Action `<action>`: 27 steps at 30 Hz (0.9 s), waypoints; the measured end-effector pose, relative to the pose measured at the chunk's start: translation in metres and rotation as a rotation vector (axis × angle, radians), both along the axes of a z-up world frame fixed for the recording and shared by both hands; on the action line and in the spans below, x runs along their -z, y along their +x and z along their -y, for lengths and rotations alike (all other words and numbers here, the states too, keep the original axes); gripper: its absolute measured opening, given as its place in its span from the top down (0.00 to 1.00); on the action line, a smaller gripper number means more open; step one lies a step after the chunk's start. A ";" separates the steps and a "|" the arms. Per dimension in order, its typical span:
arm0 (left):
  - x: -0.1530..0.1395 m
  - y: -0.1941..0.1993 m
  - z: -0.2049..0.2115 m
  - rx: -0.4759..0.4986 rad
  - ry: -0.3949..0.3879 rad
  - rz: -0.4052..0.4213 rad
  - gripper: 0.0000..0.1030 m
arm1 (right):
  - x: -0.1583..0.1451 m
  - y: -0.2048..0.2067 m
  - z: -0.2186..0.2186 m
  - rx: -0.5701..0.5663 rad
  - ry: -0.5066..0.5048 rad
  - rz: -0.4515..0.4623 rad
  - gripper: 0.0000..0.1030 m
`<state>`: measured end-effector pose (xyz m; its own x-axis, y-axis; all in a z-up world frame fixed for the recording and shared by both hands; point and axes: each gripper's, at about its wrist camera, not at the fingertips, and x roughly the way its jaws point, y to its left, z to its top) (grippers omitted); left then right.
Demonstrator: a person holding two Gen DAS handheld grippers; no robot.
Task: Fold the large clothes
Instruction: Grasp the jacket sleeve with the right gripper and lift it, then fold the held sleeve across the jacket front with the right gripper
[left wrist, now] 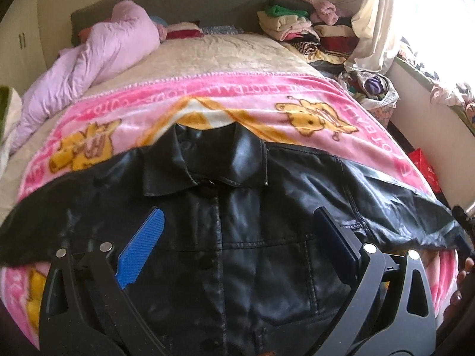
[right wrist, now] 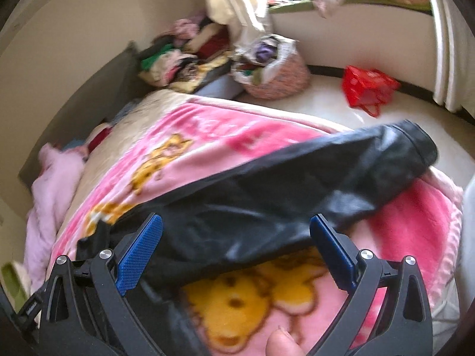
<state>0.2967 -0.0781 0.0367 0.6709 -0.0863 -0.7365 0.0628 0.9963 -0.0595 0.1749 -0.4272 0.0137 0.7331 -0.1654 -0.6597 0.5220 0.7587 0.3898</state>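
Black faux-leather jacket (left wrist: 237,222), spread on pink cartoon-print blanket (left wrist: 267,101). Left claw (left wrist: 237,237) and right claw (right wrist: 236,237) gape, empty; the slick sleeve (right wrist: 341,172), frame right, may slip off the bed.

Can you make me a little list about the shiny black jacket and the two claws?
garment: black leather jacket, spread front-up, collar away from the cameras
under it: pink fleece blanket with yellow cartoon animals
sleeve: black sleeve stretched out sideways
left claw: open, above the jacket's chest
right claw: open, over the sleeve
folding: not begun
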 end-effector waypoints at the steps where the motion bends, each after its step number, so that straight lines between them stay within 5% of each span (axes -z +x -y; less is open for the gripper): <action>1: 0.004 0.003 0.001 0.000 -0.005 -0.006 0.09 | 0.005 -0.002 0.007 0.029 0.013 -0.007 0.04; 15: 0.059 0.021 0.010 0.002 0.030 -0.111 0.09 | 0.067 -0.009 0.098 0.331 0.215 -0.094 0.04; 21: 0.060 0.019 -0.004 -0.009 0.018 -0.108 0.09 | 0.094 -0.013 0.131 0.422 0.405 0.015 0.04; 23: 0.057 0.019 -0.011 -0.018 -0.004 -0.104 0.09 | 0.091 -0.012 0.133 0.413 0.401 0.084 0.13; 27: 0.053 0.021 -0.026 -0.044 -0.015 -0.097 0.09 | 0.097 -0.009 0.147 0.419 0.419 0.122 0.65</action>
